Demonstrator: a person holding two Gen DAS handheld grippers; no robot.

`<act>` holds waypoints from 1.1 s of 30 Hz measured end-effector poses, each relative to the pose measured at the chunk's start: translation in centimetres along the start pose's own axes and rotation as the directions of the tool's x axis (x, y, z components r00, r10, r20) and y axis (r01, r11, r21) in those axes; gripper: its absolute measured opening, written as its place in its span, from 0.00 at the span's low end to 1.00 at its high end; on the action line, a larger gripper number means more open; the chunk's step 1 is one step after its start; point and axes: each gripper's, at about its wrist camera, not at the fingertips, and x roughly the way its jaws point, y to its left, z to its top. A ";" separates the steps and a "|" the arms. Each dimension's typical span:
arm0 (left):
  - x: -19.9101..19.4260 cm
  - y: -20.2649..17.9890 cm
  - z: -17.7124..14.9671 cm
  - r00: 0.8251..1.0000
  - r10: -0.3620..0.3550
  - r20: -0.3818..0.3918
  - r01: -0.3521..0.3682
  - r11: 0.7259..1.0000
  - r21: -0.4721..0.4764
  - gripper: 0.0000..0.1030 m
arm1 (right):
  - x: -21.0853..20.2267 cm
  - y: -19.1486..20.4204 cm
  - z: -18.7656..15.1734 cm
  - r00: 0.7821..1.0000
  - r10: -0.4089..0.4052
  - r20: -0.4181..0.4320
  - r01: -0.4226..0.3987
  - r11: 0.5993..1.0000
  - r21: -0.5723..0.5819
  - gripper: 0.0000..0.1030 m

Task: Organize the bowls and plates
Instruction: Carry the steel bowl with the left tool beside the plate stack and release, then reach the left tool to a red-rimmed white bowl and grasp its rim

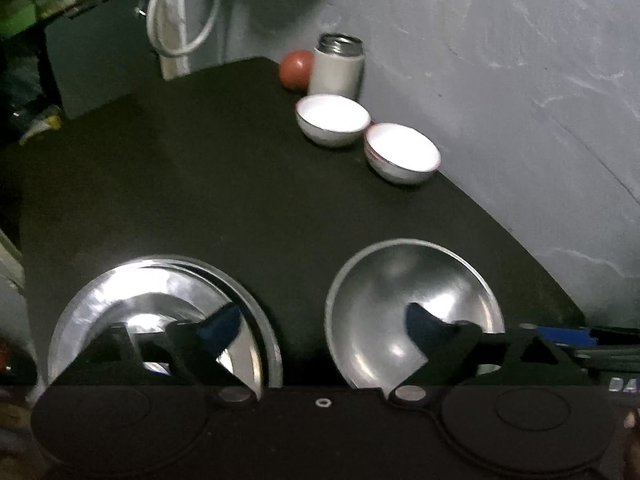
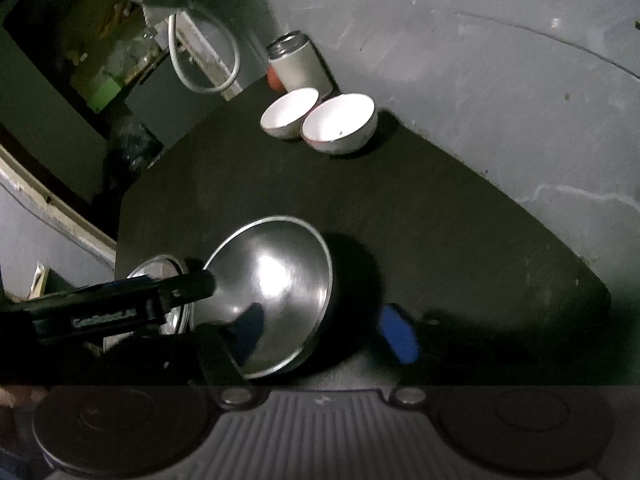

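Observation:
Two stacked steel plates (image 1: 160,312) lie at the near left of the black table (image 1: 200,184), with a steel bowl (image 1: 412,304) beside them on the right. My left gripper (image 1: 322,324) hovers open over the gap between them, holding nothing. In the right wrist view my right gripper (image 2: 324,334) is open and straddles the steel bowl's (image 2: 276,280) near wall, one finger inside and the blue pad (image 2: 398,334) outside. Two white bowls (image 1: 332,120) (image 1: 402,152) sit side by side at the far edge, by the wall.
A white flask (image 1: 338,66) with a steel neck and a red ball (image 1: 296,70) stand behind the white bowls. The grey wall (image 1: 520,100) bounds the table's right side. A white cable (image 1: 180,12) hangs at the back. The left gripper (image 2: 120,308) crosses the plates (image 2: 160,276).

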 end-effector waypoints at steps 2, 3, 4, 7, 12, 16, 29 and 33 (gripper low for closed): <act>-0.2 0.3 0.4 0.999 0.042 0.018 -0.042 0.999 -0.004 0.99 | 0.2 -0.2 0.3 1.000 0.006 0.012 -0.006 1.000 0.007 0.84; -0.3 0.4 0.5 0.998 0.058 0.024 -0.058 0.998 -0.006 0.99 | 0.4 -0.2 0.4 1.000 0.010 0.016 -0.010 1.000 0.011 0.87; -0.3 0.6 0.8 0.997 0.073 0.023 -0.073 0.997 -0.010 0.99 | 0.6 -0.3 0.5 1.000 0.015 0.020 -0.016 1.000 0.017 0.91; -0.4 1.0 1.5 0.996 0.094 0.011 -0.093 0.995 -0.019 0.99 | 1.3 -0.5 0.8 0.999 0.027 0.033 -0.028 0.999 0.035 0.97; -0.3 1.2 2.6 0.993 0.119 0.007 -0.119 0.992 -0.031 0.99 | 2.4 -0.8 1.5 0.998 0.030 0.061 -0.032 0.999 0.042 1.00; 0.3 1.2 4.0 0.993 0.119 -0.007 -0.119 0.991 -0.059 0.99 | 2.9 -1.3 1.9 0.993 0.013 0.113 -0.018 0.999 0.050 1.00; 6.5 0.4 11.1 1.000 0.024 -0.020 -0.028 0.971 -0.238 0.99 | 6.1 -3.9 5.3 0.962 -0.061 0.265 0.014 0.984 0.176 0.94; 9.1 -0.3 13.2 0.999 -0.028 -0.023 0.022 0.972 -0.235 0.99 | 7.8 -4.2 7.3 0.958 -0.070 0.278 0.013 0.979 0.202 0.87</act>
